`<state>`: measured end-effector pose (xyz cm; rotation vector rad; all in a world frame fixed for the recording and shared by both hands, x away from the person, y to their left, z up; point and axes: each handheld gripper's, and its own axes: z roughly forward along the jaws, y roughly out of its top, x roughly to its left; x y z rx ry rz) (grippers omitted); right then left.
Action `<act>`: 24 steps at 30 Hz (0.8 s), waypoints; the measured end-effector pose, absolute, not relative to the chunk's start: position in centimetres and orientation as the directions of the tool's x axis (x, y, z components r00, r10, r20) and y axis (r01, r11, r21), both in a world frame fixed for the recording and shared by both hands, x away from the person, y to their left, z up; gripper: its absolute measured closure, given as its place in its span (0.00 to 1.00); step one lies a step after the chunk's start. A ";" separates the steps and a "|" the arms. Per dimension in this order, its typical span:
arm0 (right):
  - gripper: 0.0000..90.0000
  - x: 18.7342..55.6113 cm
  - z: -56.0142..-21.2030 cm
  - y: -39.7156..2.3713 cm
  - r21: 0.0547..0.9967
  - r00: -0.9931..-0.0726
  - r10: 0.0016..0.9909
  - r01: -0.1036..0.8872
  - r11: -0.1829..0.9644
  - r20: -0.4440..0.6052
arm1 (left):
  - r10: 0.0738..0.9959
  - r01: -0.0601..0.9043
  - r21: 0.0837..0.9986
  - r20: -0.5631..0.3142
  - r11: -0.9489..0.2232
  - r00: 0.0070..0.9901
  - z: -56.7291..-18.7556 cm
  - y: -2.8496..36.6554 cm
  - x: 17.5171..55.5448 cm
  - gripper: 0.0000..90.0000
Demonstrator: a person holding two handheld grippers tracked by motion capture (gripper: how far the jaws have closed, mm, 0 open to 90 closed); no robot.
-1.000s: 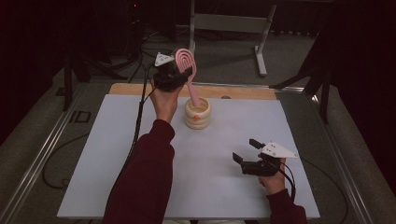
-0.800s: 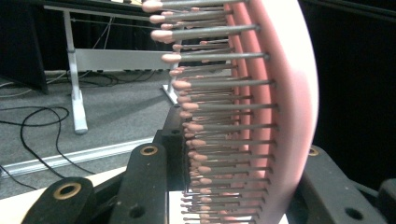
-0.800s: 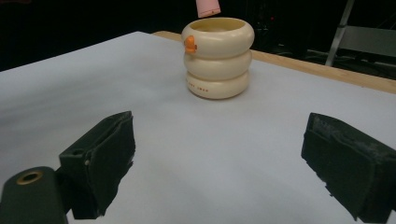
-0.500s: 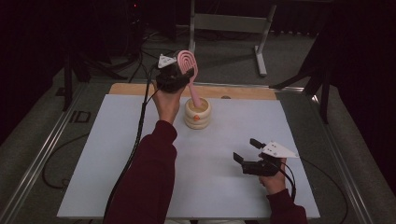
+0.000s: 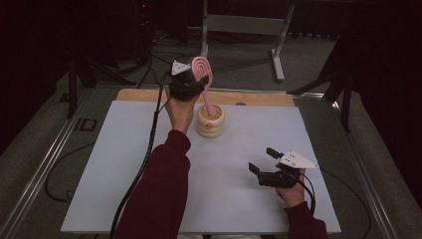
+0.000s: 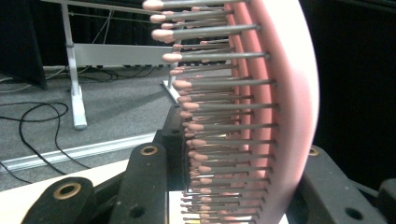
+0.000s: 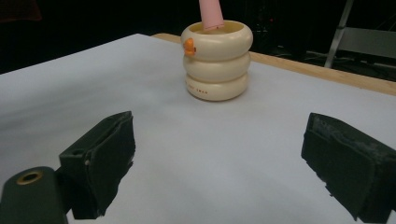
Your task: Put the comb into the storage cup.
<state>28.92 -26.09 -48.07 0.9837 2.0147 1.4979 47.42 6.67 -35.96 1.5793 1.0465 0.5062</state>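
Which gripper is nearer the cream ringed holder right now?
Left. The left gripper is just above the holder, clamped on the pink hairbrush; the right gripper rests open, well apart.

I see the holder (image 5: 210,121) standing on the bench (image 5: 124,164) near the middle of its far edge. The hairbrush (image 5: 203,74) stands tilted with its handle end in the holder and its head up, between my left gripper's (image 5: 191,82) jaws. My right gripper (image 5: 263,160) sits near the bench's near right corner, well apart from the holder.
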 end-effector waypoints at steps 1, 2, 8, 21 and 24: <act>0.11 28.9 -48.1 -26.1 0.947 -0.649 0.758 0.280 0.159 0.065 | 0.832 0.356 0.934 -0.207 0.012 0.515 -36.0 6.6 47.4 0.71; 0.11 28.9 -48.1 -26.1 0.947 -0.649 0.758 0.280 0.160 0.064 | 0.833 0.357 0.934 -0.206 0.011 0.513 -36.1 6.6 47.4 0.71; 0.11 28.9 -48.0 -26.1 0.947 -0.649 0.759 0.279 0.159 0.063 | 0.833 0.365 0.931 -0.209 0.009 0.513 -36.5 6.5 47.5 0.71; 0.11 28.9 -48.1 -26.1 0.947 -0.647 0.760 0.279 0.157 0.065 | 0.835 0.380 0.925 -0.218 0.012 0.506 -37.4 6.4 47.5 0.71; 0.11 28.9 -48.1 -26.1 0.947 -0.647 0.760 0.279 0.157 0.065 | 0.835 0.383 0.924 -0.220 0.013 0.504 -37.6 6.4 47.5 0.71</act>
